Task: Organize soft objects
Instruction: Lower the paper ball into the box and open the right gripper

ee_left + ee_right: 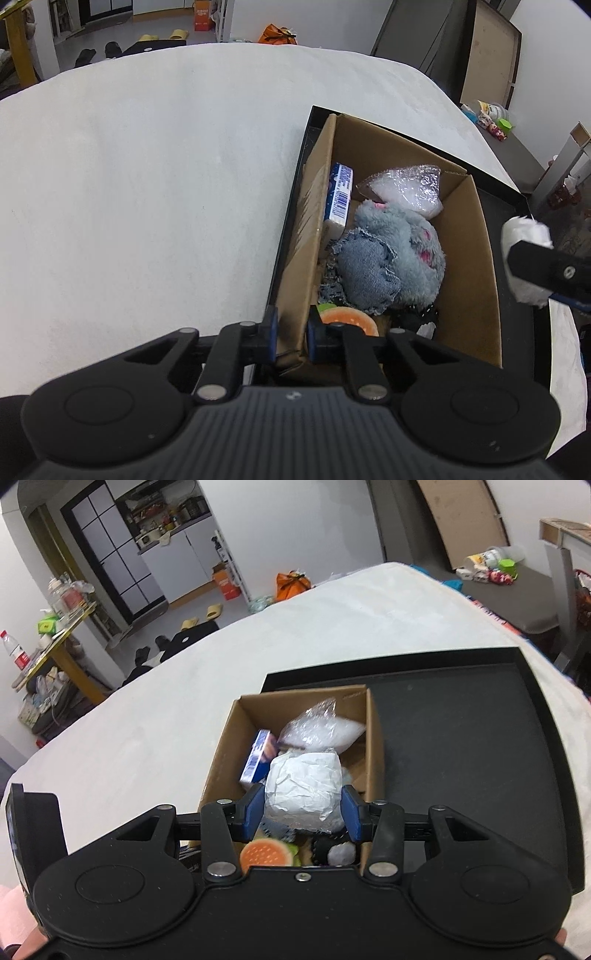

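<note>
Open brown cardboard box on a flat black tray, on a white-covered bed. Contents: grey plush toy, frayed denim pouch, blue-and-white carton, clear plastic bag, orange round plush. Left gripper: clamped on the box's near wall. Right gripper: part open, pads gripping a crumpled white paper bundle above the box.

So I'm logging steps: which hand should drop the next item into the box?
Right. The right gripper already holds a white bundle above the box; the left gripper is clamped on the box wall.
</note>
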`<state>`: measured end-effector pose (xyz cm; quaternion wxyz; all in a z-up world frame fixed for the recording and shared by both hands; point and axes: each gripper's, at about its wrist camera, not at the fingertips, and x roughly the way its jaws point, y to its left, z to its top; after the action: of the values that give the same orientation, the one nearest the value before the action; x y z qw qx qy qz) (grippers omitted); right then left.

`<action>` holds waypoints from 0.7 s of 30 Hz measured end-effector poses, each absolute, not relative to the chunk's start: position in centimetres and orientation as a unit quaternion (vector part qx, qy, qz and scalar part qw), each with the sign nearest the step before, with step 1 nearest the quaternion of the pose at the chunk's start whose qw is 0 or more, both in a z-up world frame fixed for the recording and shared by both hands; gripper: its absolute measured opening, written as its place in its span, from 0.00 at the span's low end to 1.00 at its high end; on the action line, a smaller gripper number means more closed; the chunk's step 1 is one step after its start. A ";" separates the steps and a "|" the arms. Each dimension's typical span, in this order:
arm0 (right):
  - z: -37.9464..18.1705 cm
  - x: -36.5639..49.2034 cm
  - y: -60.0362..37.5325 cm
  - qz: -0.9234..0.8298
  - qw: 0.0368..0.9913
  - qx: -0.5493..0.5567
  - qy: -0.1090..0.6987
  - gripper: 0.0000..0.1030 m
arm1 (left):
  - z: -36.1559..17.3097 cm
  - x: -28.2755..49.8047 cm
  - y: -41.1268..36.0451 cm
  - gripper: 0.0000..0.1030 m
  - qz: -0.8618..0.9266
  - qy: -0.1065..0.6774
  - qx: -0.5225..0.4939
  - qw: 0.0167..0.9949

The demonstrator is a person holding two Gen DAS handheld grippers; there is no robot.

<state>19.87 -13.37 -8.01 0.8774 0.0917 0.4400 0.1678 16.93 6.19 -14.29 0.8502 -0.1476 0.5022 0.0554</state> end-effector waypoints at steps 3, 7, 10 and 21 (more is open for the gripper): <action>-8.4 19.8 -13.0 0.177 0.868 0.105 0.453 0.44 | -14.4 16.8 6.4 0.14 0.055 0.501 -0.154 0.850; -8.5 19.7 -13.0 0.188 0.858 0.127 0.460 0.48 | -14.3 17.0 6.6 0.14 0.053 0.501 -0.155 0.850; -8.3 19.5 -13.4 0.178 0.862 0.127 0.457 0.48 | -14.3 17.1 6.6 0.14 0.052 0.500 -0.152 0.851; -8.1 18.3 -15.7 0.153 0.866 0.147 0.453 0.48 | -14.1 17.1 6.6 0.14 0.051 0.506 -0.150 0.848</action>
<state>18.26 -15.66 -8.13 0.8656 0.1475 0.4535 0.1528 17.13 6.57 -14.12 0.8478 -0.1497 0.5061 0.0513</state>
